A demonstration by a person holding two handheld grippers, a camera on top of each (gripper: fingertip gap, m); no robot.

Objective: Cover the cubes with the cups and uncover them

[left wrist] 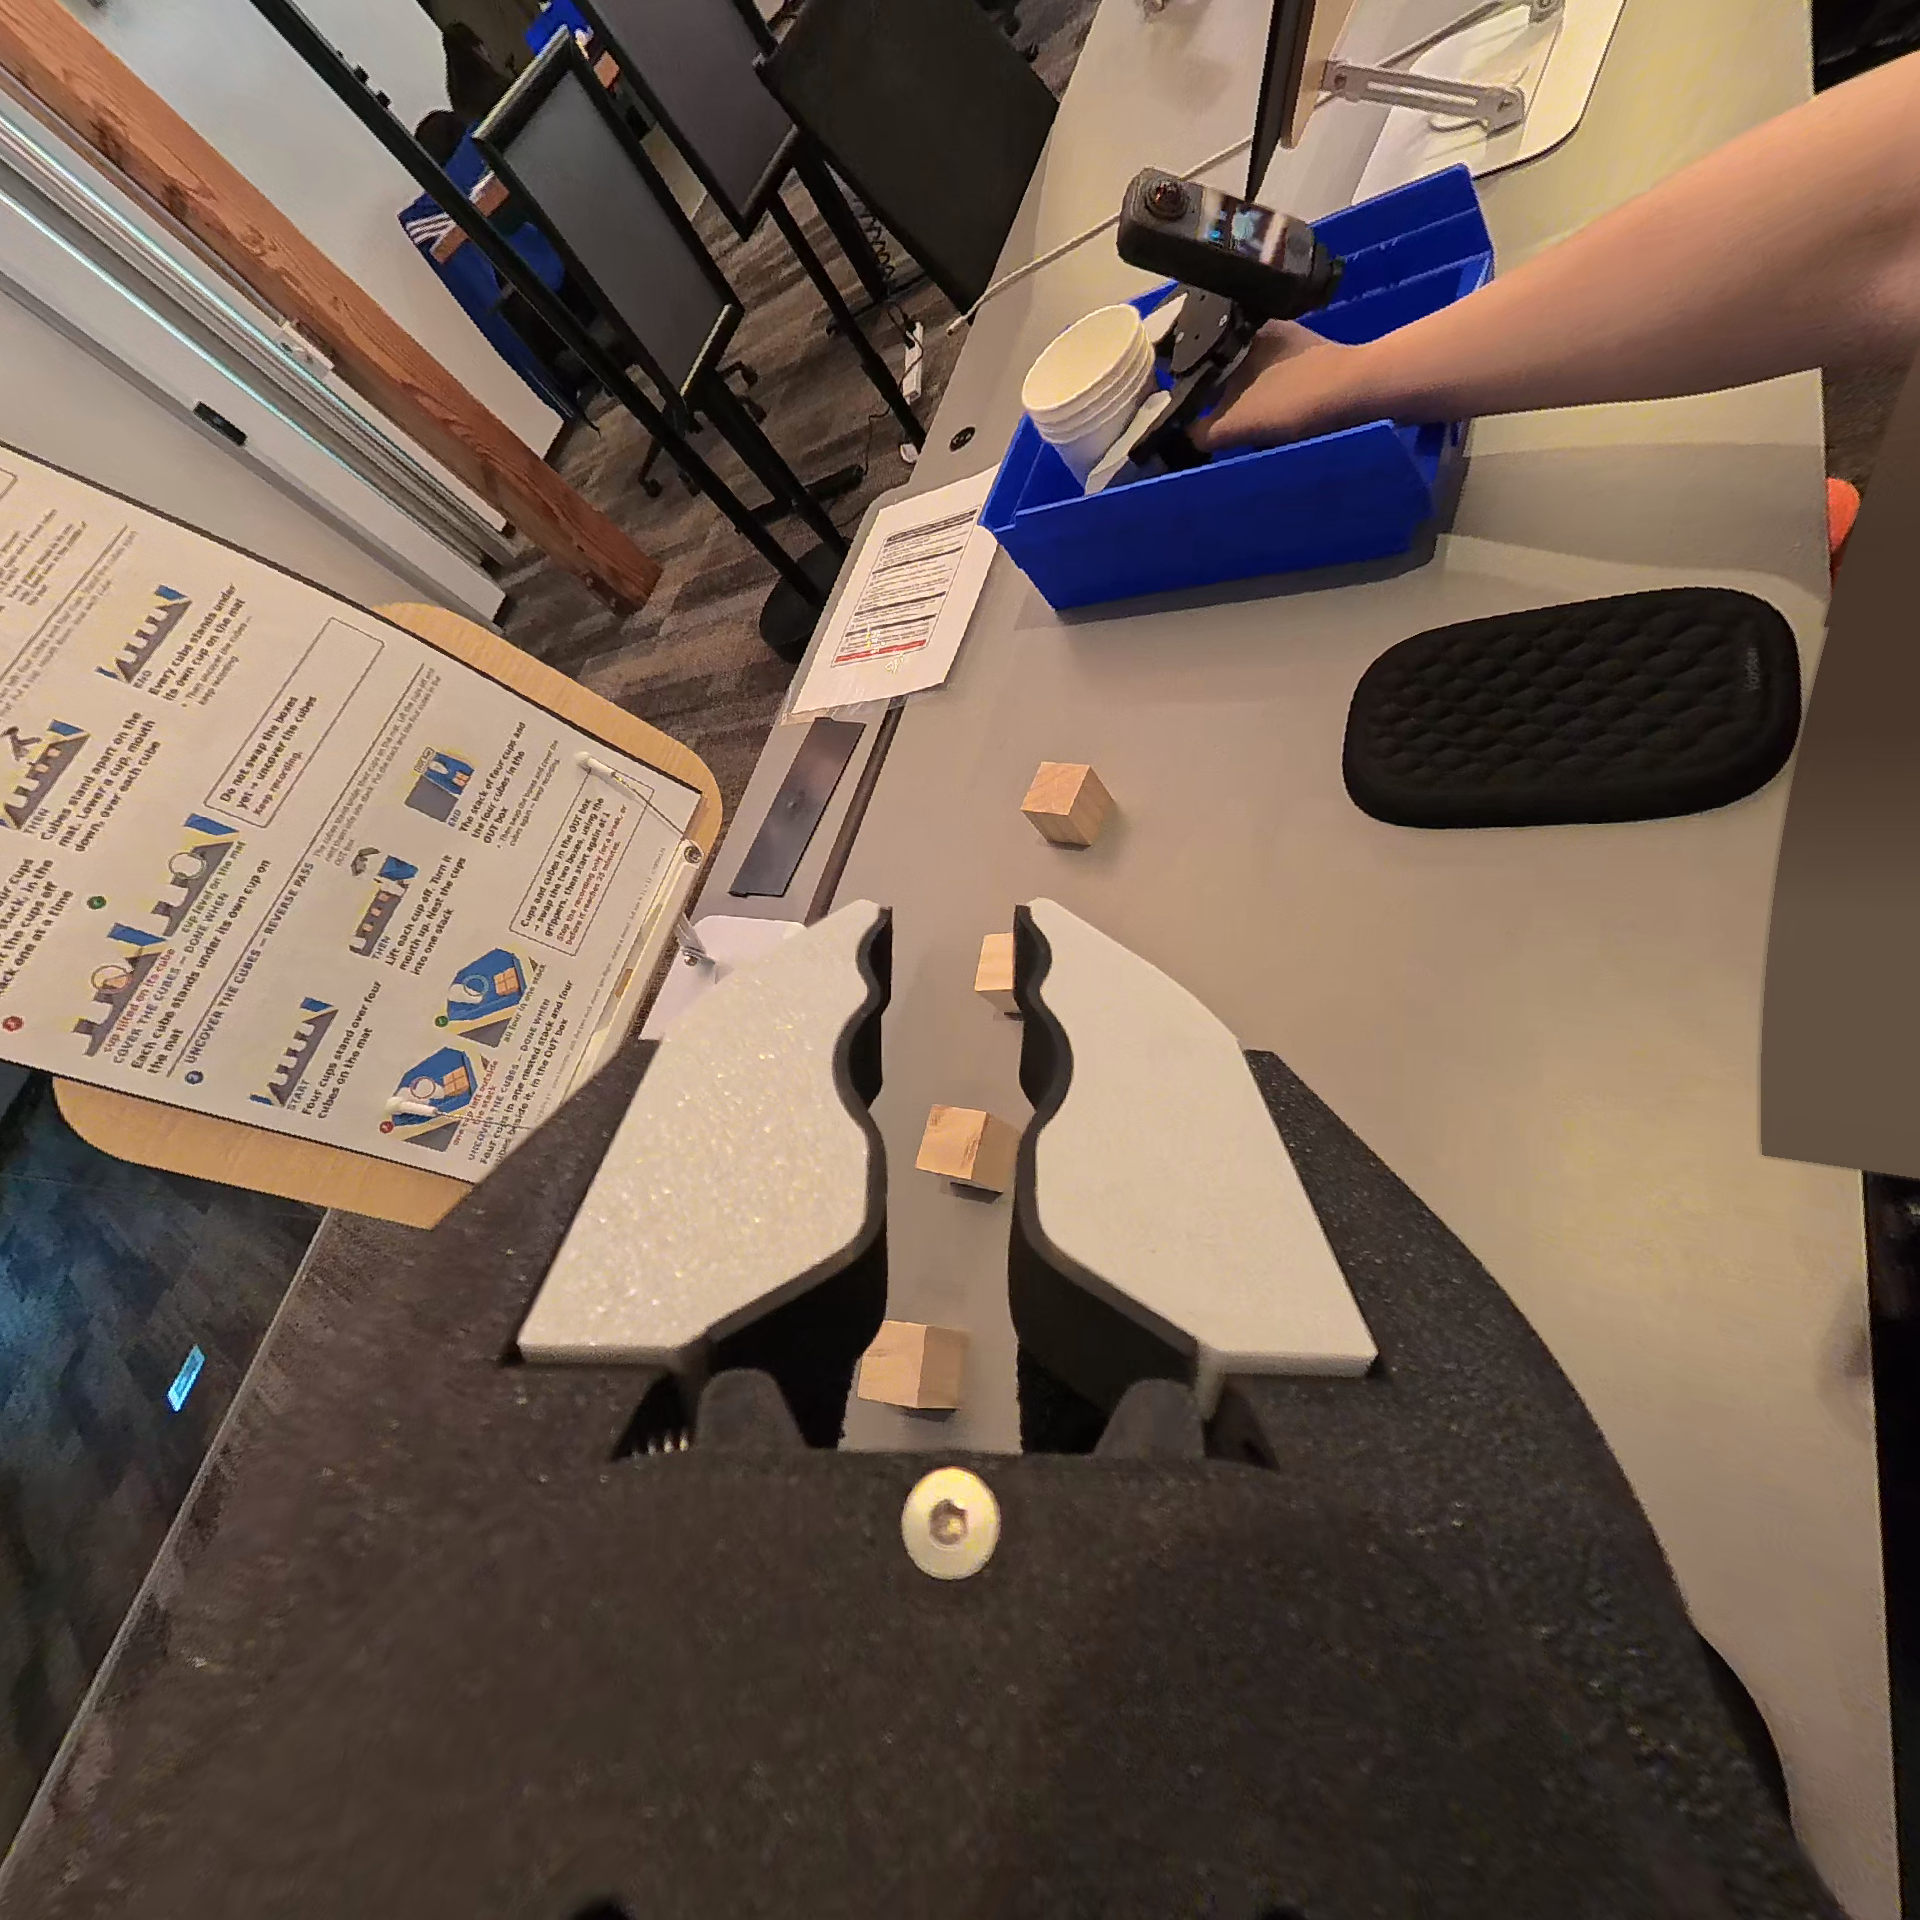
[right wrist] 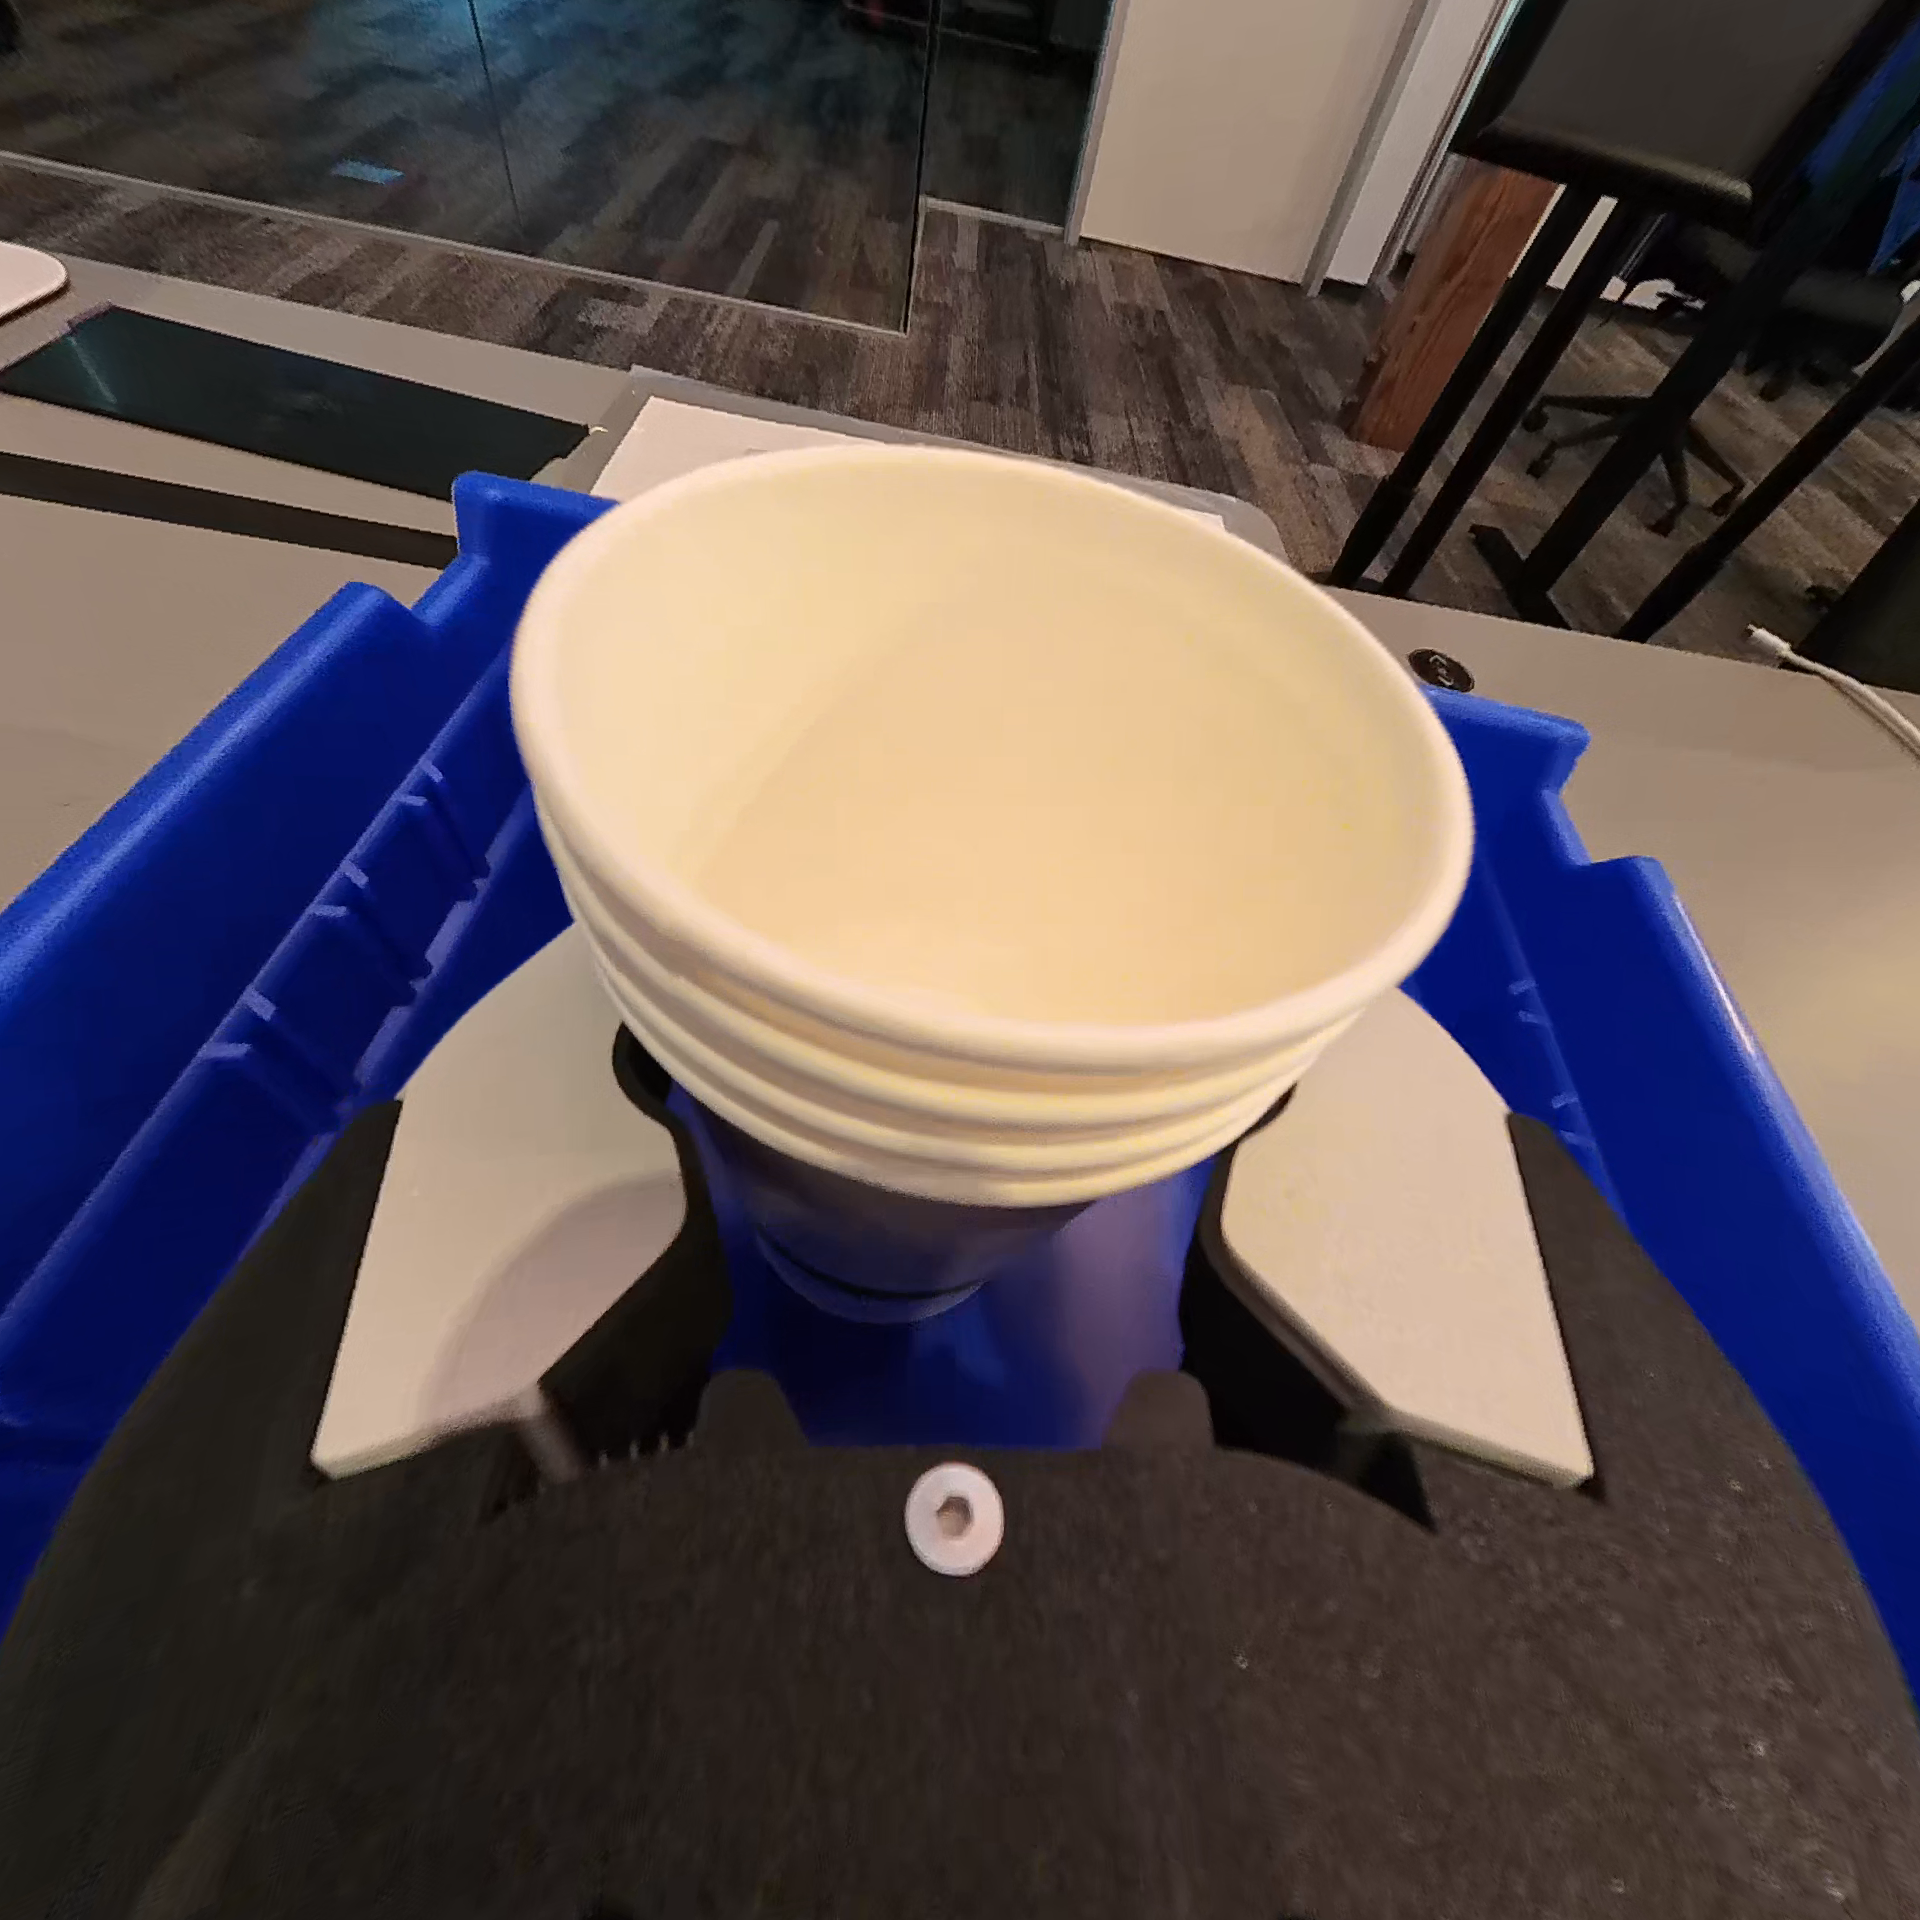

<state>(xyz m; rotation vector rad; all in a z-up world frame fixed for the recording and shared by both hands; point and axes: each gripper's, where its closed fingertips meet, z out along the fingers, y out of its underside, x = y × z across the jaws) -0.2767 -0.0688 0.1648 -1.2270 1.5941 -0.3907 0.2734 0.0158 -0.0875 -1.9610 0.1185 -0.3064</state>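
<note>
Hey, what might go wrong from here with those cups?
1. The cup stack tilts in the right tongs, gripped low; it may slip or snag the blue bin.
2. Four cups sit tightly nested; several might come off together.
3. The wooden cubes lie close together, so a lowered cup could knock a neighbour.

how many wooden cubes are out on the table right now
4 small light wooden cubes, in a rough line on the grey table: farthest, next partly behind a finger, third, nearest. More may be hidden.
</note>
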